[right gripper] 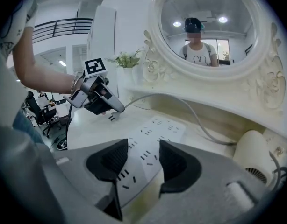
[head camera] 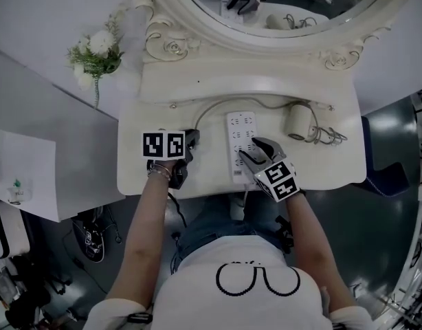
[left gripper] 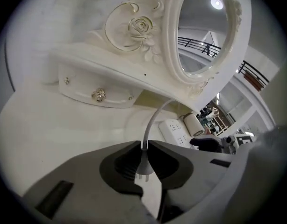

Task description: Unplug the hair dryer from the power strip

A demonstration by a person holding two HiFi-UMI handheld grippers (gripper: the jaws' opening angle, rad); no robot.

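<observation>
The white power strip (head camera: 242, 126) lies lengthwise on the white dressing table (head camera: 149, 177). My left gripper (head camera: 192, 141) hovers just left of it, shut on the white plug (left gripper: 144, 169), whose prongs hang free of the strip. The plug's cord (left gripper: 155, 115) curves away toward the cream hair dryer (head camera: 298, 122) lying to the right. My right gripper (head camera: 256, 150) stands open over the strip's near end, its jaws spread above the strip (right gripper: 153, 134) with several sockets showing between them. In the right gripper view the left gripper (right gripper: 118, 109) holds the plug (right gripper: 111, 117) above the tabletop.
An ornate oval mirror (head camera: 286, 5) rises behind a raised shelf with a small knobbed drawer (left gripper: 99, 94). A vase of white flowers (head camera: 94, 57) stands at the back left. A coil of wire (head camera: 328, 136) lies beside the dryer. The table's front edge (head camera: 218, 192) is close to the person.
</observation>
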